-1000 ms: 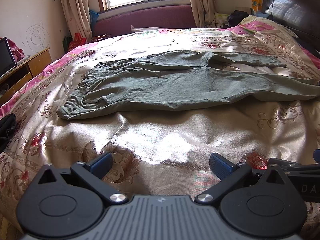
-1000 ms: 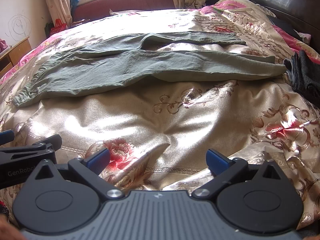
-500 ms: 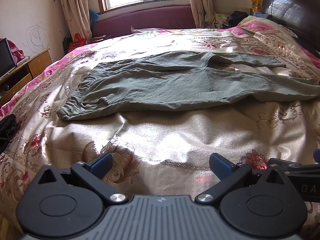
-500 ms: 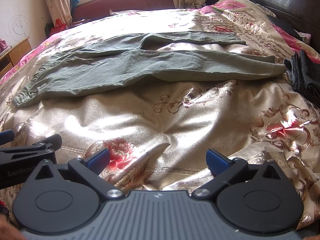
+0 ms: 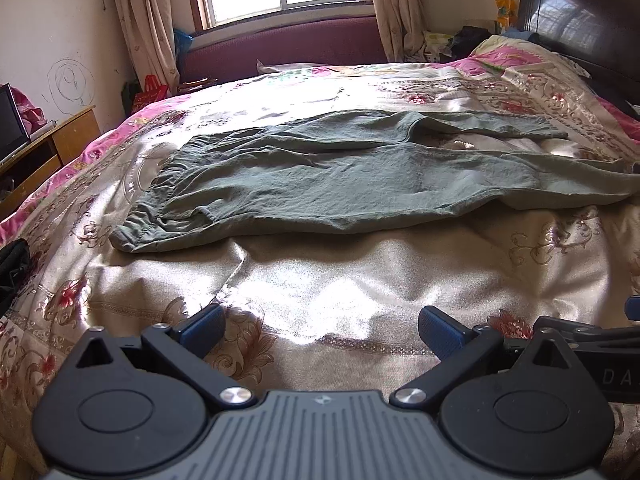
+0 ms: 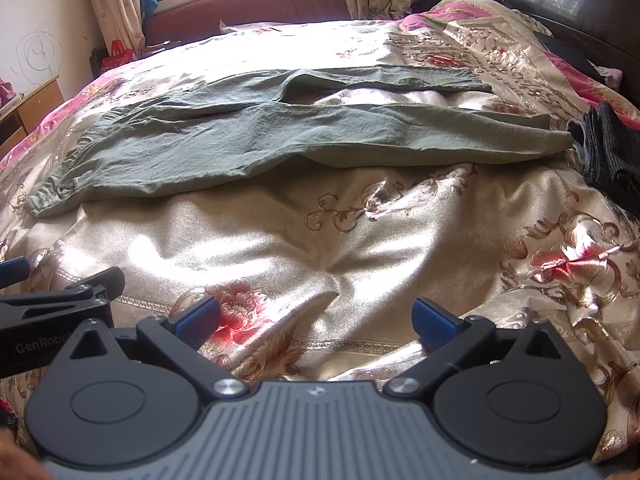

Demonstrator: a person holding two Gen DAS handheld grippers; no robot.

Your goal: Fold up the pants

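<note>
Your left gripper (image 5: 320, 330) and right gripper (image 6: 316, 320) both have their jaws wide apart, holding nothing, low over the shiny bed cover (image 6: 320, 232). Farther away, the green pants (image 5: 340, 176) lie flat across the bed.

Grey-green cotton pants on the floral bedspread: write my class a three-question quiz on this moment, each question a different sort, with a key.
1. True or false: the grey-green cotton pants are already folded in half.
2. Which end lies toward the wooden desk? A. the leg hems B. the elastic waistband
3. Fill in: both sets of jaws stand ____, holding nothing.

Key:
1. False. They lie spread flat on the shiny floral bedspread, legs apart.
2. B.
3. Open. The left gripper and the right gripper hover short of the cloth.
</note>
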